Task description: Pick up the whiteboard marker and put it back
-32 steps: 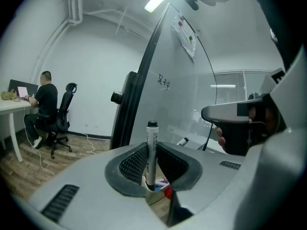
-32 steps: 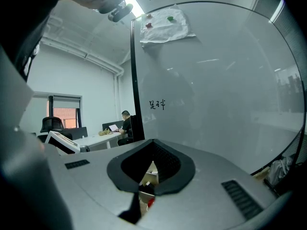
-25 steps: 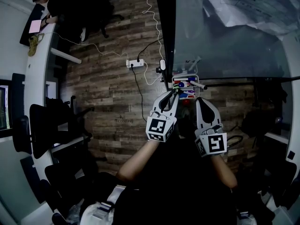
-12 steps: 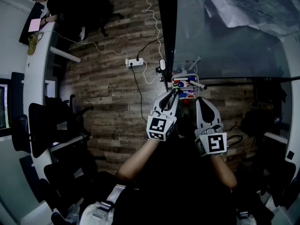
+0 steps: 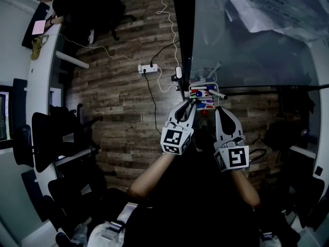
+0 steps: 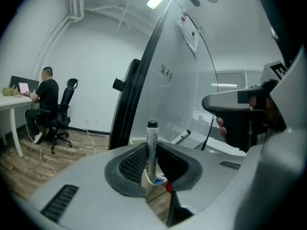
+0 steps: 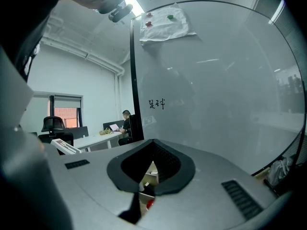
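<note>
Whiteboard marker handling here took place at the foot of the whiteboard, whose lower edge carried a small tray of coloured pens. The left gripper sat just in front of that tray. Its jaws were clamped on the marker, which stood upright between the pads, dark end up. The right gripper hung beside it with jaws together and nothing in them. I judged the marker picked up and the return not yet made. Doing that well called for tipping the marker flat over a free spot in the tray, clear of the loose pen lying there. It should be lowered until it rested, and only then should the jaws ease apart.
</note>
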`<state>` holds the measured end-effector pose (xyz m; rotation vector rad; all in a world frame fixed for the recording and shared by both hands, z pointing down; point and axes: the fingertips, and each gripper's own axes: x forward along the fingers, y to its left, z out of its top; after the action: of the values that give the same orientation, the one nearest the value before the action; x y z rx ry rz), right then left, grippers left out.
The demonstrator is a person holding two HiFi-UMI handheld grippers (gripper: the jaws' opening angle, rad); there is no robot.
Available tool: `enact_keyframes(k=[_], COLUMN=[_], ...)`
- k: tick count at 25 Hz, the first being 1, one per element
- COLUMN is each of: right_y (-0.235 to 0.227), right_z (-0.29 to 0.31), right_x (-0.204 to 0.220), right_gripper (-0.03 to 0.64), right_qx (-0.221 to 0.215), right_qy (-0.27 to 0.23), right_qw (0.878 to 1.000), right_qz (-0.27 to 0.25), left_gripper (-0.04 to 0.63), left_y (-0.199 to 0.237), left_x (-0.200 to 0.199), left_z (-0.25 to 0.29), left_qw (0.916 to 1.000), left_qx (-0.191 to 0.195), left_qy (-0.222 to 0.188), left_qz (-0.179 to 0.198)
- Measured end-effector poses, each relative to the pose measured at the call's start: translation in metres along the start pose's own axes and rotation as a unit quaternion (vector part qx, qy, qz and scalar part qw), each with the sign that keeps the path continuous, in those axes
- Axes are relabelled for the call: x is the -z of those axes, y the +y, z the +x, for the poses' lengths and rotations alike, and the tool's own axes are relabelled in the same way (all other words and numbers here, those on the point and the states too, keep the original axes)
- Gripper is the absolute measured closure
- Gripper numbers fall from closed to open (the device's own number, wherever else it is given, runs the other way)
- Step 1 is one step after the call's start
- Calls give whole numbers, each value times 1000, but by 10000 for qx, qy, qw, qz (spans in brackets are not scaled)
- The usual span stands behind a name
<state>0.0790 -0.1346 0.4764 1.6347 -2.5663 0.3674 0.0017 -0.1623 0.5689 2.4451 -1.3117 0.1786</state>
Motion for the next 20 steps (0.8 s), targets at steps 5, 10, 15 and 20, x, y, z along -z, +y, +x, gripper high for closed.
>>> enact_keyframes(k=[5,10,15,20], right_y=[0,0,2,4], right_z=[-3,-5,-7,-8], right_x=[-1,0,-1,-1], right_gripper=[603,603,603,603], right_qx=[6,6,-30,-20], right_qy=[-10,5,-46,-51], right_qw=[10000,10000,10000,10000], right_qz=[-11,-7,-52,-50], left_gripper=[522,517,500,500], left_y=[0,-1,0,0], left_x=[2,5,6,5], left_z=[-1,-1,-3,-6], left_qw=[10000,9999,9999,9999], left_qx=[-12,16,-16,-16], left_qy=[77,128,163,129], left_qz=[15,21,4,-30])
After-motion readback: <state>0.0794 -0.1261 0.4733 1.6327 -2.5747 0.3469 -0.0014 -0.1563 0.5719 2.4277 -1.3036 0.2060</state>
